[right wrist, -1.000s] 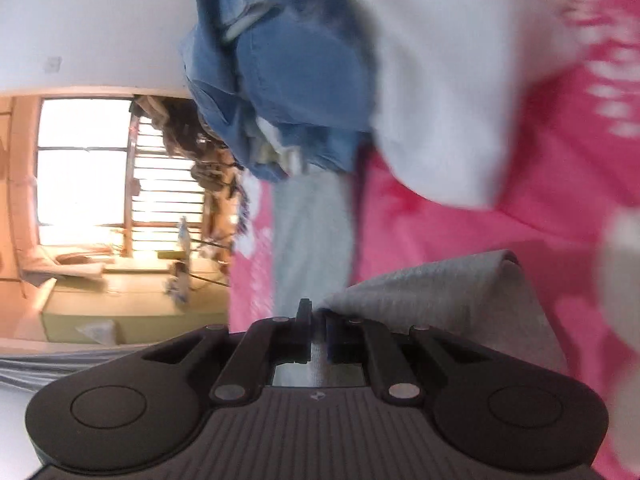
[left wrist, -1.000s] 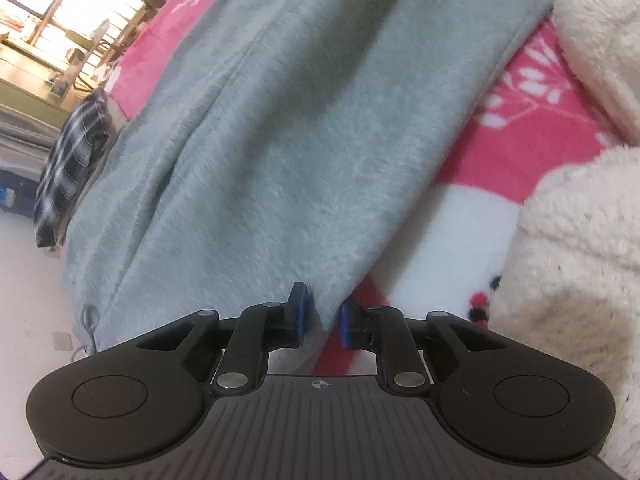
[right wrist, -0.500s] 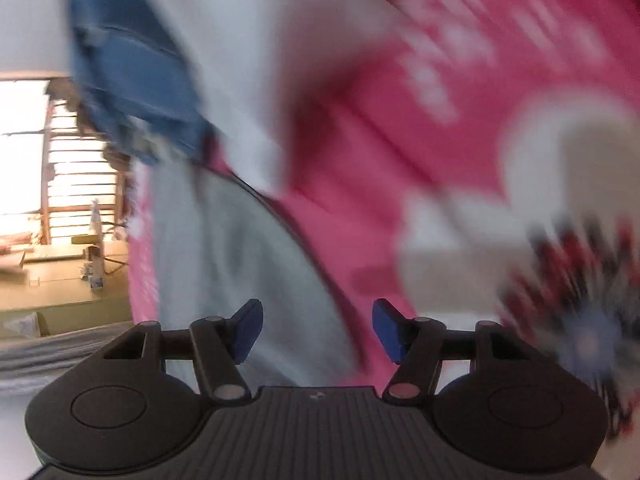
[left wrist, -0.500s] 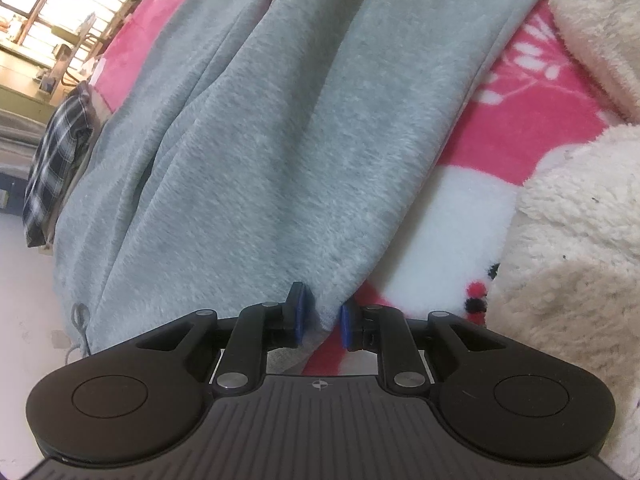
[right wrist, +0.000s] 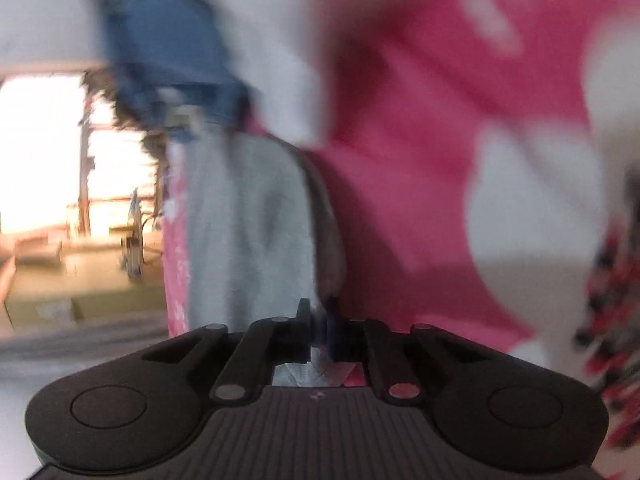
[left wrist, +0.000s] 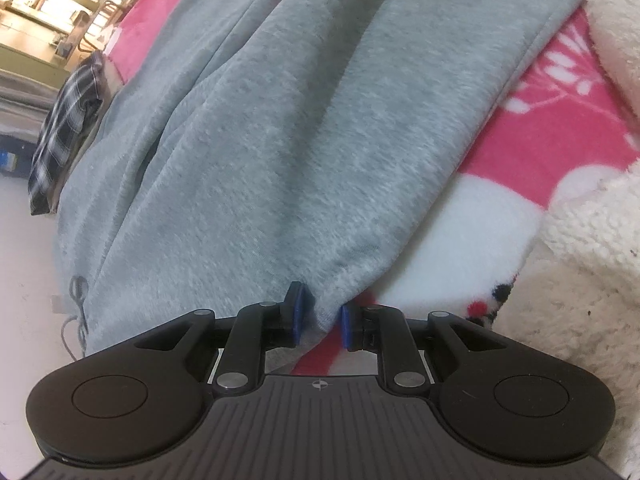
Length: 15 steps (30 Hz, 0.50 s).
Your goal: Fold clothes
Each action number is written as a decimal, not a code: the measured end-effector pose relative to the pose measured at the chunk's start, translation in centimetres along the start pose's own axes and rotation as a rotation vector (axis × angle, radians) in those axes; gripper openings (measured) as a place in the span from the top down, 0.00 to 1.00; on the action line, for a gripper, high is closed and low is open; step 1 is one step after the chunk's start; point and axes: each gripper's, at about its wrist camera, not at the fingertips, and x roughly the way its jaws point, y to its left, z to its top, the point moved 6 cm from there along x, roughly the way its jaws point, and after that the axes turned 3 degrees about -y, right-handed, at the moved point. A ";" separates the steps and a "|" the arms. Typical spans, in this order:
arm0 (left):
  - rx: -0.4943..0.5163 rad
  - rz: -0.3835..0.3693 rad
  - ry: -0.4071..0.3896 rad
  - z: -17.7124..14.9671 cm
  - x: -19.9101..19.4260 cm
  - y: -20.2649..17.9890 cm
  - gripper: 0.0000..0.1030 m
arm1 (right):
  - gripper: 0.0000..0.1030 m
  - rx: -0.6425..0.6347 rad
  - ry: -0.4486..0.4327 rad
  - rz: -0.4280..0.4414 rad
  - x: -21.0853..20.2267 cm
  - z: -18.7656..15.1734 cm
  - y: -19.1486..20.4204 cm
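At the bottom of the left wrist view, the left gripper (left wrist: 320, 320) pinches a fold of the soft grey fleece garment (left wrist: 280, 140) between its blue pads. The grey garment runs from there up to the top of the frame and covers most of the middle. It lies on a fuzzy pink and white blanket (left wrist: 540, 140). A cream woolly cloth (left wrist: 580, 260) sits at the right edge. A dark checked cloth (left wrist: 64, 120) hangs at the left edge, further back.

The right wrist view is blurry. Low in the middle, the right gripper (right wrist: 319, 328) is squeezed closed on the near end of the grey garment (right wrist: 248, 232). Further up, at the top left, lies a blue denim cloth (right wrist: 160, 48) with a white cloth (right wrist: 280, 40) beside it.
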 end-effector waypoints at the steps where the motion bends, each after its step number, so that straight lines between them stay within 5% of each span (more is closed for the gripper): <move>1: 0.003 0.000 -0.001 0.0 -0.1 0.0 0.83 | 0.93 -0.087 -0.021 -0.025 -1.5 0.7 1.2; 7: 0.026 -0.019 -0.002 -0.2 -0.2 0.0 0.82 | 0.94 -0.483 -0.016 -0.348 -5.2 1.9 1.1; 12: 0.030 -0.034 0.004 -0.2 -0.2 0.2 0.80 | 0.89 -0.566 0.030 -0.501 -2.7 1.3 -3.6; 15: -0.016 -0.057 0.017 -1.0 -1.1 0.7 0.70 | 0.64 -0.593 -0.046 -0.538 -4.6 1.6 -3.5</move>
